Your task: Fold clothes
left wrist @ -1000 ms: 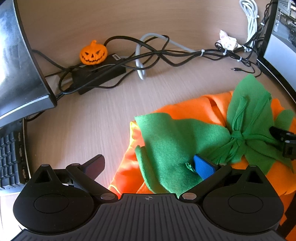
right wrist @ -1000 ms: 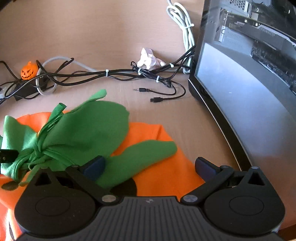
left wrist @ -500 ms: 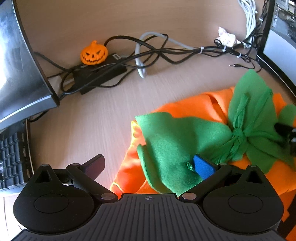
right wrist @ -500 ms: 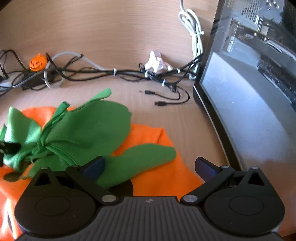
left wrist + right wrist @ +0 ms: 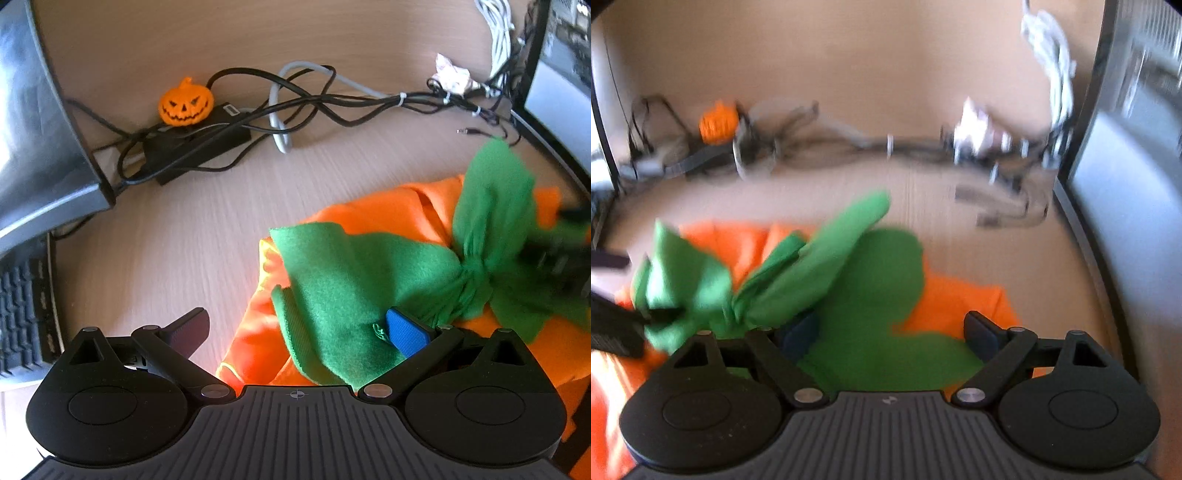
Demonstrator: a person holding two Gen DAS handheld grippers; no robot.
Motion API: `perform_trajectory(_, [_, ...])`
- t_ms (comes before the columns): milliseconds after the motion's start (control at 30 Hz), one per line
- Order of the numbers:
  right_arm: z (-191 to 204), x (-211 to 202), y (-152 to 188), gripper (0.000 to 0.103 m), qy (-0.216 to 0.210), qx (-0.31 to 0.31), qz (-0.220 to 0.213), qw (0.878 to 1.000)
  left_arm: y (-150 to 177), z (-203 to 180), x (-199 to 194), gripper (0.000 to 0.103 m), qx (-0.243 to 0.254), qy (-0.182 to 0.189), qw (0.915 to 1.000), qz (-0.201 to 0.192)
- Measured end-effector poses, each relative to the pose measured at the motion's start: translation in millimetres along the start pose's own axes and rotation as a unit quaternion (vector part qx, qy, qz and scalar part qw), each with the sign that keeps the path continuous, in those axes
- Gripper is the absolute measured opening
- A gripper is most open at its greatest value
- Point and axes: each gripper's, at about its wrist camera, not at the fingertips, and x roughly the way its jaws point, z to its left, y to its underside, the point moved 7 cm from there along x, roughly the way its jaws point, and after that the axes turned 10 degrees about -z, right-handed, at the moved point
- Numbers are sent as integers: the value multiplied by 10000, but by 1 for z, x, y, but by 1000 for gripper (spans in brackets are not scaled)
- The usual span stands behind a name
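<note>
Lying long-axis left-right, orange-green costume [image 5: 399, 221]; both grippers, left gripper [image 5: 299, 328] and right gripper [image 5: 890, 332], wide, gripping nothing.

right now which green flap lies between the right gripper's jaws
The broad rounded green flap lying flat on the orange garment, not the pointed flap sticking up behind it.

No words, labels, brand names or numbers can be read in either wrist view. The keyboard [image 5: 22, 314] at the left edge of the left wrist view shows only dark keys whose legends are too small to make out. The pumpkin figurine [image 5: 185, 102] bears a carved face, not lettering. The right wrist view is too blurred to read.
</note>
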Motion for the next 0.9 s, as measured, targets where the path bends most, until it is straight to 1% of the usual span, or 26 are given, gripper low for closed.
perform_trajectory(67, [-4,-5,-3,87,-52,120,-23,9999,-4,7,-3,103,-494,294,9983,46])
perform_trajectory(133, [-10,-11,-13,87,-107,312,-86,9994,-12,14,-3,103,-1025,680,9923,142])
perform_trajectory(200, [-22,-15,-30,79,-160,787,-240,9965,-20,20,-4,103,-1553,1062,9819,238])
perform_trajectory(233, [-29,-14,-39,72,-224,1116,-266,9931,-24,22,-2,103,-1743,1159,9775,277])
perform_trajectory(267, [-35,-10,-47,65,-320,1501,-252,9878,-29,23,2,103,-1865,1195,9747,298])
perform_trajectory(300, [-41,-5,-54,62,-422,1818,-226,9822,-34,23,6,103,-1921,1200,9736,286])
perform_trajectory(333, [-46,2,-59,56,-529,2081,-192,9765,-40,23,9,103,-1954,1196,9730,264])
perform_trajectory(400, [-50,16,-66,55,-600,2334,-85,9705,-48,21,18,103,-1951,1110,9741,286])
perform_trajectory(500, [-48,37,-64,50,-739,2519,199,9647,-48,18,33,103,-1980,1004,9739,482])
perform_trajectory(533, [-46,44,-64,50,-778,2523,278,9641,-47,17,38,103,-1968,951,9744,535])
perform_trajectory(600, [-41,53,-62,50,-778,2410,387,9666,-44,15,46,103,-1944,871,9751,610])
perform_trajectory(667, [-36,58,-61,50,-799,2275,419,9696,-42,14,54,101,-1963,846,9746,668])
perform_trajectory(733, [-30,63,-62,49,-846,2133,436,9723,-41,11,59,99,-1946,845,9752,635])
perform_trajectory(800, [-21,66,-63,42,-957,2003,467,9739,-44,8,61,84,-1862,855,9772,556])
perform_trajectory(833, [-16,68,-63,30,-1026,1924,486,9747,-47,6,62,74,-1834,868,9777,535])
perform_trajectory(867, [-12,69,-63,23,-1046,1847,488,9760,-49,5,63,66,-1810,891,9781,519])
perform_trajectory(900, [-9,70,-63,22,-1013,1739,460,9785,-51,4,65,61,-1788,919,9783,505])
